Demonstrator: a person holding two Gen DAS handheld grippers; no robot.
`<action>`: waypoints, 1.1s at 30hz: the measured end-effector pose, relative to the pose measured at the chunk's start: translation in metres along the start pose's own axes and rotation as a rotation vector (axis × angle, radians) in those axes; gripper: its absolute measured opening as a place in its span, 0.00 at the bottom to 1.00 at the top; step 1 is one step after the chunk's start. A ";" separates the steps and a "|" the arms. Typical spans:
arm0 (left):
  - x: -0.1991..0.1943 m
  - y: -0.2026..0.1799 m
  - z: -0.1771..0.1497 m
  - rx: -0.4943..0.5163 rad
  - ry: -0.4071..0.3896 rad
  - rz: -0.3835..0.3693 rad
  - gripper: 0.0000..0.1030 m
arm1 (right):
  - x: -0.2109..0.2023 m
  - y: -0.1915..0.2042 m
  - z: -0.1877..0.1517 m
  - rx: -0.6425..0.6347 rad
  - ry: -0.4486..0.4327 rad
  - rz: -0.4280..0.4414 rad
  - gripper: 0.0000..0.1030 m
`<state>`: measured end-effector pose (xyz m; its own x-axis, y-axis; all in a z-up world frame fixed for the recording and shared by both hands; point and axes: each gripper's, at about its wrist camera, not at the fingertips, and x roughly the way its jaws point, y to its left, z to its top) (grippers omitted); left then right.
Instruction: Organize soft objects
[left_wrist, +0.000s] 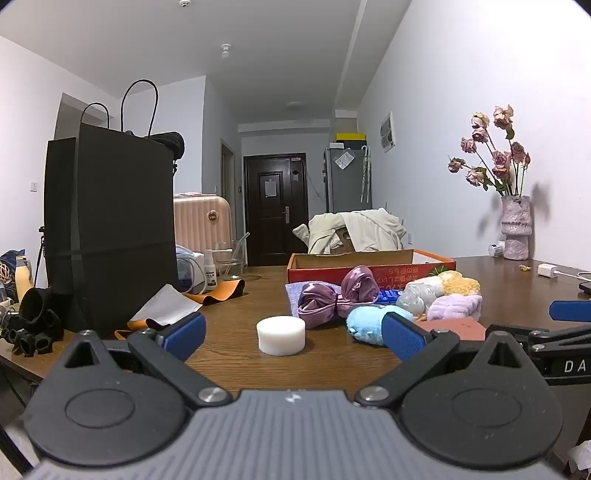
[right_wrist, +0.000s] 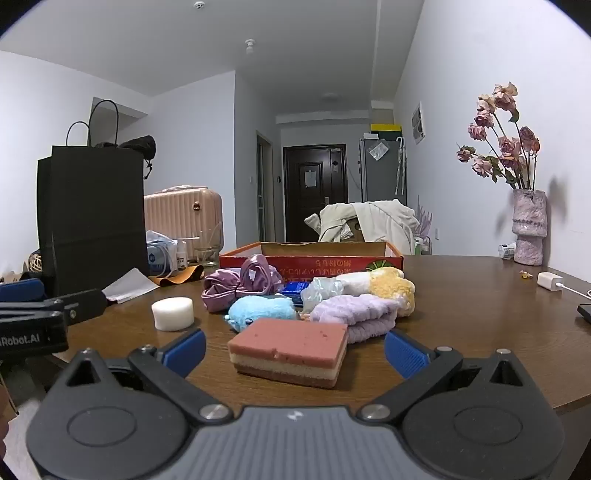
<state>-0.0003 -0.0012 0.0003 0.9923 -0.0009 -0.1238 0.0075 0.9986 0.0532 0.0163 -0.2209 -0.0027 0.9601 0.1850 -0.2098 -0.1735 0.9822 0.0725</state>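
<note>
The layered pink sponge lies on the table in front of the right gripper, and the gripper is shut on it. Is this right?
Not quite. The layered pink sponge does lie on the table in front of the right gripper, but the gripper is open, with its blue fingertips standing apart from the sponge on both sides. The right wrist view shows this.

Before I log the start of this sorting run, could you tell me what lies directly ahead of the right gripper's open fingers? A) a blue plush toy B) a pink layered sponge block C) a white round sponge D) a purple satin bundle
B: the pink layered sponge block lies on the table straight ahead of the open right gripper.
</note>
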 end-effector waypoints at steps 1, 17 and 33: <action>0.000 0.000 0.000 0.000 0.000 0.001 1.00 | 0.000 0.000 0.000 0.001 0.000 0.000 1.00; 0.000 0.001 0.001 0.000 0.000 -0.001 1.00 | -0.001 -0.001 -0.001 0.000 -0.001 -0.003 1.00; -0.008 -0.007 0.003 0.001 -0.002 -0.001 1.00 | -0.001 -0.001 -0.001 -0.003 -0.002 -0.008 1.00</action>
<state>-0.0075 -0.0083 0.0042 0.9926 -0.0016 -0.1217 0.0082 0.9985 0.0539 0.0151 -0.2222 -0.0030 0.9618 0.1772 -0.2088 -0.1664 0.9837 0.0682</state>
